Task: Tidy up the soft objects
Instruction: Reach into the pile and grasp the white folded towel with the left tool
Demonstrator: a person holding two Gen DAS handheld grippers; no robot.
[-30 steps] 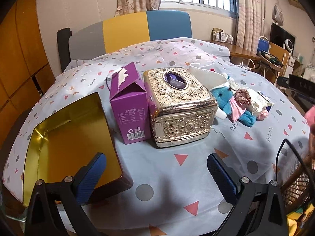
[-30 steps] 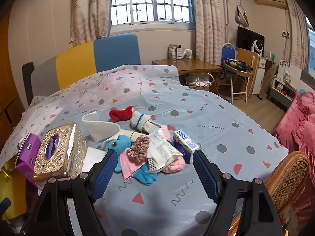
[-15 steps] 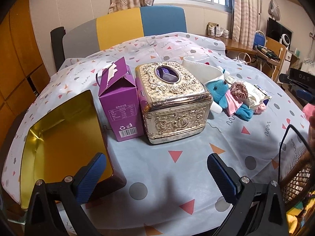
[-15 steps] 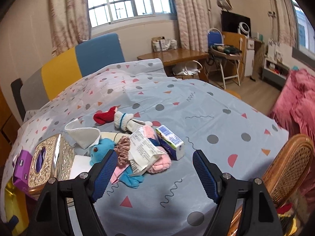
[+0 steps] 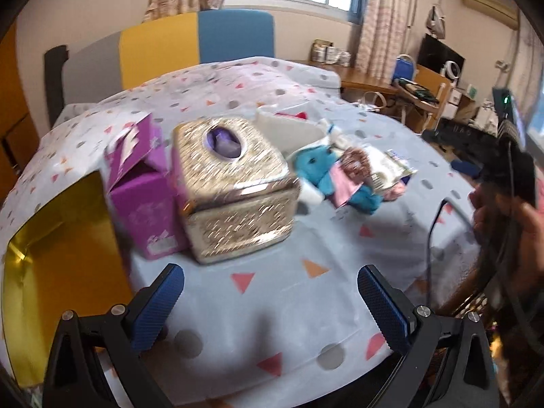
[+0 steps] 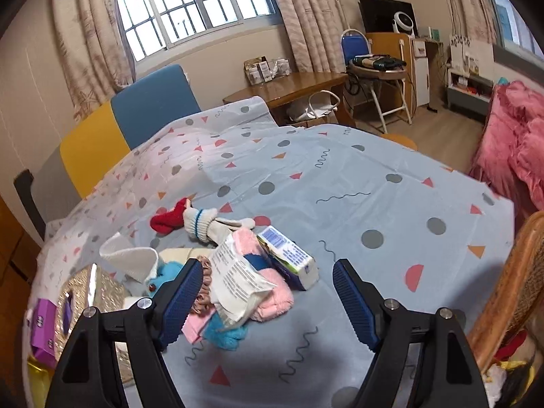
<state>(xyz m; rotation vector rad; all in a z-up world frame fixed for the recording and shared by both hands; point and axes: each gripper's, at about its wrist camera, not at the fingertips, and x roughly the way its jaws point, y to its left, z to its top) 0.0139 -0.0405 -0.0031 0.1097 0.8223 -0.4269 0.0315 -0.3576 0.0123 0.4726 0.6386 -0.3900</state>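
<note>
Patterned tablecloth. Soft pile dead ahead of right gripper, nearer than left gripper; right of gold tissue box. Both spread, empty.

I am in a lived-in room of a home. A barred window with patterned curtains lets daylight in, a wooden desk stands below it, and a pink bedspread lies at the right. My surface wears a patterned tablecloth, with a colour-block chair at its far edge and a wicker chair at its near right corner.
</note>
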